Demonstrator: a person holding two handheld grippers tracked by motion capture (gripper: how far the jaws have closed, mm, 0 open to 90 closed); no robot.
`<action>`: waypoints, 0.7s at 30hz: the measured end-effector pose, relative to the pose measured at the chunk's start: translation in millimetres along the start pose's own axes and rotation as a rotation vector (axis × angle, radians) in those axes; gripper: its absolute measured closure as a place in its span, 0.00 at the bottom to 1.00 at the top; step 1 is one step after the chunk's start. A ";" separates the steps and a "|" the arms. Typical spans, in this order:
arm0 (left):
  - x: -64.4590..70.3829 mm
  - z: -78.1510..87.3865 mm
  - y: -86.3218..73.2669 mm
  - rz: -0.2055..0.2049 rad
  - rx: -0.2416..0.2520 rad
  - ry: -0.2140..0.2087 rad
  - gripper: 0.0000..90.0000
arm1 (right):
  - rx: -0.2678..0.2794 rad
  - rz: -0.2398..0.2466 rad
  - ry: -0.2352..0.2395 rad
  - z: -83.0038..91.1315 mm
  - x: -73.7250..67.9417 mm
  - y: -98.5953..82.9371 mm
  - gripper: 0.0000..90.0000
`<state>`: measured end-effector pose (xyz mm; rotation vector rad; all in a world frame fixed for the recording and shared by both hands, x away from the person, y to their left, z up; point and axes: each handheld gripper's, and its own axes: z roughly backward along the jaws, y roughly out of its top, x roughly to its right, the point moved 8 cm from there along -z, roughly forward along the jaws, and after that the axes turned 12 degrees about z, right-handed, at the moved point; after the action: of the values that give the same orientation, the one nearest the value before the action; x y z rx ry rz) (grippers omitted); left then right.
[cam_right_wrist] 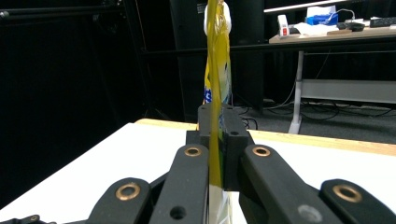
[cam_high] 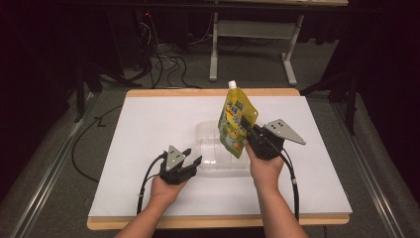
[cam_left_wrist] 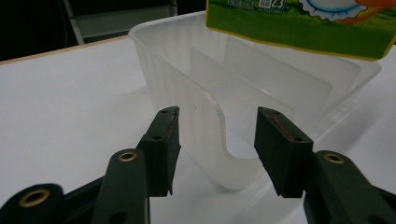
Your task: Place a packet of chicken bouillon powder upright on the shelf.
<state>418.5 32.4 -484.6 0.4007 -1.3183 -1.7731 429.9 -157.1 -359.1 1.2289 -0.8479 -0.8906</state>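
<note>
A yellow-green spouted drink pouch with a white cap (cam_high: 236,120) hangs upright above the clear plastic divided container (cam_high: 210,148) on the white bench (cam_high: 148,129), pinched at its edge by the right claw (cam_high: 249,133), whose jaws are clamped tight on it. The left claw (cam_high: 193,159) sits just beside the container's near wall, jaws spread apart and holding nothing, the wall's notched edge between them.
</note>
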 end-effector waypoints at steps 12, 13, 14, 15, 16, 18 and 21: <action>-2.9 -7.2 2.2 0.015 -0.008 -0.003 0.71 | -0.008 -0.012 -0.011 -13.3 -8.3 -6.3 1.00; -2.2 -7.8 2.0 0.012 -0.009 -0.004 0.72 | -0.010 -0.008 -0.015 -15.1 -9.5 -7.4 1.00; -1.6 -8.2 1.9 0.008 -0.009 -0.002 0.72 | -0.010 -0.008 -0.015 -15.1 -9.5 -7.4 1.00; -1.2 -8.7 1.9 0.008 -0.008 0.001 0.75 | -0.009 -0.012 -0.020 -16.0 -10.5 -8.1 1.00; -0.9 -9.0 1.8 0.008 -0.008 0.003 0.75 | -0.009 -0.012 -0.020 -16.0 -10.5 -8.1 1.00; -0.7 -9.4 1.4 0.007 -0.012 0.005 0.77 | -0.002 -0.011 -0.028 -15.7 -10.1 -8.3 1.00; 0.5 -10.1 0.6 -0.001 -0.015 0.013 0.79 | 0.004 -0.022 -0.035 -15.2 -8.4 -9.0 1.00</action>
<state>425.4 25.8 -487.9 0.4040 -1.2956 -1.7771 439.2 -144.3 -370.6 1.2315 -0.8655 -0.9307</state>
